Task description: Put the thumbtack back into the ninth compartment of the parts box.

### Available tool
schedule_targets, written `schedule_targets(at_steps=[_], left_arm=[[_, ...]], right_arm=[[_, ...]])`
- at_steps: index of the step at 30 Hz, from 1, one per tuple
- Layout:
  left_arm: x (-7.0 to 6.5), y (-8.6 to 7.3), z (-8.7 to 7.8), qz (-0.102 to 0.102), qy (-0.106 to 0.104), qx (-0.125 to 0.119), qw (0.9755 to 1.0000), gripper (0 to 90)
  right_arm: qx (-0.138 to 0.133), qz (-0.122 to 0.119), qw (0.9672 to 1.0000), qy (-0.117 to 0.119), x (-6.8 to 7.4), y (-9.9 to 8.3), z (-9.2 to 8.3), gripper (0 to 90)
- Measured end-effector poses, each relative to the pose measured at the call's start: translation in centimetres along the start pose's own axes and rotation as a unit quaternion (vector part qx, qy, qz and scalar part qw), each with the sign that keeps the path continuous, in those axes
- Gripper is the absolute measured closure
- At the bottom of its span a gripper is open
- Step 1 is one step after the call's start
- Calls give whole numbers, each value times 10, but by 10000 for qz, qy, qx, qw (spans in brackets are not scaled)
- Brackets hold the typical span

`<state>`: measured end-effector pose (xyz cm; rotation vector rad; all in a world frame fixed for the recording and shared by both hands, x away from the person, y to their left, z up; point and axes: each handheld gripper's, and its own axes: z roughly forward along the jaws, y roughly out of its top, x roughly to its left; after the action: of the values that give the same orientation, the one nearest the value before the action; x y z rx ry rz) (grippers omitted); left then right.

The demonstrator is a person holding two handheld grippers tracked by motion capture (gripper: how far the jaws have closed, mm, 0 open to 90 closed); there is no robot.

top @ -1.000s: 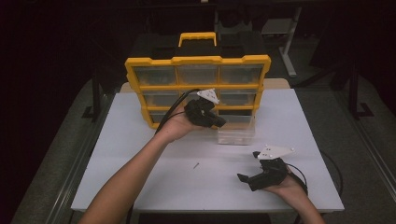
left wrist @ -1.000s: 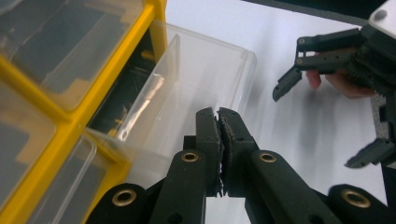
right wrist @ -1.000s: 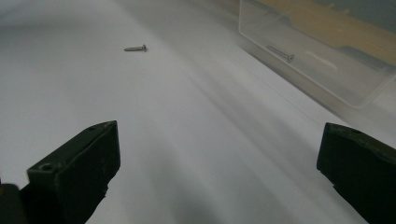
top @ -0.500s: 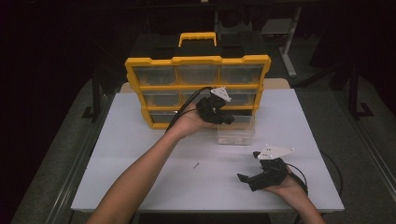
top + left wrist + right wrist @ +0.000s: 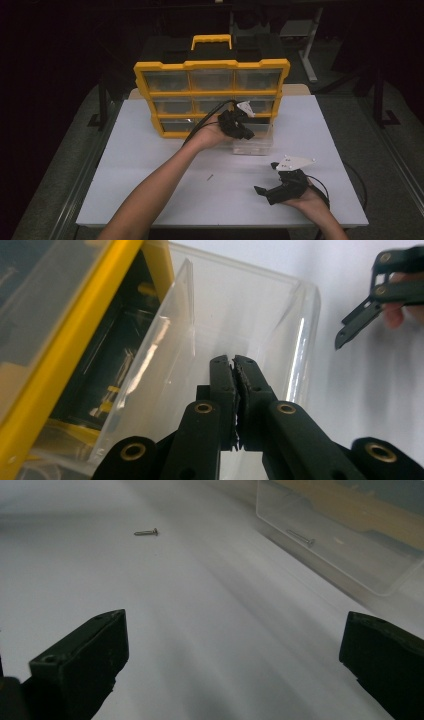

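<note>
Clear plastic forms the small drawer bin [image 5: 252,144] that stands on the white worktop [image 5: 150,165], pulled out in front of the lower right bay of the upright yellow organiser case with transparent drawers [image 5: 210,95]. The left gripper [image 5: 239,125] hangs directly above this bin. In the left gripper view its fingers [image 5: 224,382] are pressed together with nothing visible between them, tips pointing down into the open bin [image 5: 240,315].

One small metal screw [image 5: 300,536] already lies inside the bin near its front wall. A second small metal screw [image 5: 210,177] lies loose on the worktop, between the two forearms and well apart from the bin. In the right gripper view this loose screw [image 5: 146,532] lies ahead and to the left of the fingers, its long axis running roughly across the view.

The right gripper [image 5: 272,189] rests low on the worktop at the near right, fingers [image 5: 82,660] wide apart and empty. By judgement, the right gripper is the nearer of the two to the loose screw; a pick-up calls for travel toward the left and an approach square to the screw's axis.

Compared with the earlier frame, the left gripper has shifted right and downward, from in front of the organiser's middle row to a position over the bin. The right gripper has not moved.
</note>
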<state>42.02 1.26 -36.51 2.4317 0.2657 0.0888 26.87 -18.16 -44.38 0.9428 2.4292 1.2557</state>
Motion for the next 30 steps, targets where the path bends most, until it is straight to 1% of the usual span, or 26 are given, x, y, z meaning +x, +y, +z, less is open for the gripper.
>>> schedule_targets(at_steps=[6, 9, 14, 15, 18, 21, 22, 24, 25, 26, 27, 28, 29, 30], left_arm=[[-2, 0, 6, 48, 10, 118, 9999, 872], [-2, 1, 6, 36, 39, 115, 9999, 867], [-2, 0, 5, 20, 77, 90, 9999, 821], [-1, 1, 3, -4, 112, 60, 9999, 813], [0, 1, 0, -24, 110, 3, 9999, 801], [0, 1, -7, -81, 109, -76, 9999, 783], [0, 0, -12, -106, 113, -119, 9998, 764], [0, 0, -15, -134, 119, -118, 9998, 740], [1, -1, -17, -167, 118, -157, 9997, 740], [1, -2, -23, -210, 80, -194, 9996, 714], [1, -2, -23, -210, 80, -194, 9996, 703], [1, -4, -27, -278, 46, -277, 9992, 694], [1, -4, -27, -278, 46, -277, 9992, 687], [2, -6, -33, -316, 12, -319, 9990, 679]], right_arm=[[-10, -5, 10000, 1, 0, 0, 0, 0], [-17, -4, 10000, 2, 0, 0, 0, 0], [-14, -4, 10000, 3, 0, 0, 0, 0], [-11, -3, 10000, 1, 0, 0, 0, 0], [-12, -8, 10000, 1, 0, 0, 0, 0], [-19, -4, 10000, 1, 0, 0, -1, 0], [-18, -8, 10000, 2, 0, 0, -1, 0], [-13, -7, 10000, -1, 0, 0, 0, 0], [-13, -7, 10000, -1, 0, 0, 0, 0], [-19, -6, 10000, 0, 0, 0, 0, 0], [-19, -10, 10000, -1, 0, 0, 0, 0], [-10, -9, 10000, -3, 0, 0, 0, 0], [-5, -8, 10000, -2, 0, 0, 0, 0], [-1, -8, 10000, -2, 0, 0, 0, 0]])
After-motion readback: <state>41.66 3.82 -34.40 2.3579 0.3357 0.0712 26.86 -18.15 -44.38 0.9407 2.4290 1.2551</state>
